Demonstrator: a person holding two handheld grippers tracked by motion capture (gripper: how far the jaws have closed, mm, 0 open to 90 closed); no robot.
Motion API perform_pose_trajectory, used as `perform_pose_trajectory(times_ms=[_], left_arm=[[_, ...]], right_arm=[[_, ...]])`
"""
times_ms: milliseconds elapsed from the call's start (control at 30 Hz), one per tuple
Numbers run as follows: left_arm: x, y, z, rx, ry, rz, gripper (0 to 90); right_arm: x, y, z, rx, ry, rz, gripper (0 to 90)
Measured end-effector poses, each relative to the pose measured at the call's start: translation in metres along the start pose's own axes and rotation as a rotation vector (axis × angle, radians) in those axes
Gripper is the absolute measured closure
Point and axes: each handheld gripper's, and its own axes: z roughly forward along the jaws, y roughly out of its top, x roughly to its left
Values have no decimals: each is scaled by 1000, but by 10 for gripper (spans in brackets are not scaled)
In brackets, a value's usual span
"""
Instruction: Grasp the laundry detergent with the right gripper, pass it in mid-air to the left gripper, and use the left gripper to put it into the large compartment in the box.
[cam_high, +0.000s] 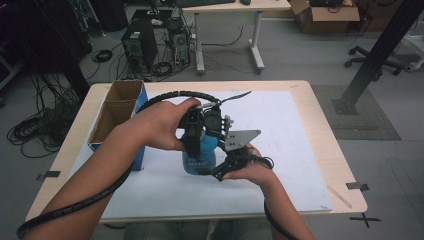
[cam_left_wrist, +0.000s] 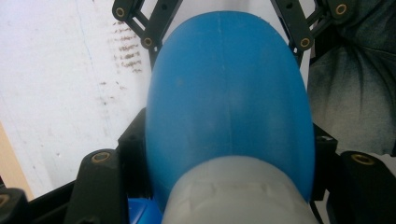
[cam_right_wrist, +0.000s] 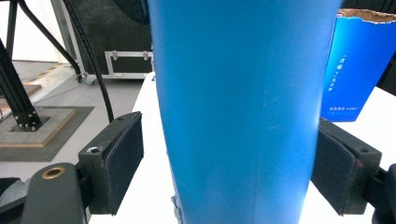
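We've got our left gripper (cam_high: 196, 134) coming down from above, clamped on the upper part of the blue bottle (cam_high: 199, 156). In the left gripper view the jaws hug the bottle (cam_left_wrist: 229, 102) on both sides just above its pale cap (cam_left_wrist: 238, 191), so that's a firm hold near the neck. Our left hand (cam_high: 162, 122) wraps the gripper body, and its black ribbed cable (cam_high: 170, 96) arcs away over the top of it.

Over to our right gripper (cam_high: 227, 165), low at the bottle's right side, with the grey three-cornered plate (cam_high: 241, 138) tilted above it. In the right gripper view its jaws stand spread on either side of the bottle's body (cam_right_wrist: 243, 112): the left pad (cam_right_wrist: 122, 163) is clearly off the plastic, with white table showing in the gap, and the right pad (cam_right_wrist: 334, 168) sits just beside the wall. So this one is not gripping; the bottle is between the jaws but loose of them. Our right hand (cam_high: 252, 172) cradles the gripper from below.

The bottle itself stands upright on the white sheet (cam_high: 295, 130) that covers the wooden table (cam_high: 330, 115), roughly mid-table and toward our side. Just to its left stands an open blue carton (cam_high: 120, 112) with a cardboard divider inside; the right gripper view shows its blue side (cam_right_wrist: 355, 70) past the bottle.
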Motion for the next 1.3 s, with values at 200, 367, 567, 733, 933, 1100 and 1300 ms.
perform_pose_trajectory(times_ms=[200, 367, 567, 733, 933, 1100, 1300], left_arm=[[0, 1, -3, 3, -9, -9, 381], [1, 2, -4, 8, -10, -13, 381], [3, 3, -6, 7, -12, -28, 381], [4, 3, -9, 7, -10, -34, 380], [4, 1, -12, 8, -11, -51, 380], [6, -2, -15, 6, -15, -76, 380], [10, -7, -21, 5, -19, -126, 380]], right_arm=[[0, 4, -4, 12, -11, 11, 99], [1, 5, -10, 9, -10, 27, 58], [3, 8, -20, -7, 1, 35, 2], [3, 12, -30, 13, 13, 28, 2], [2, 19, -42, 39, 15, 19, 2], [1, 30, -58, 89, 6, 4, 2], [-1, 44, -80, 176, -9, -24, 2]])
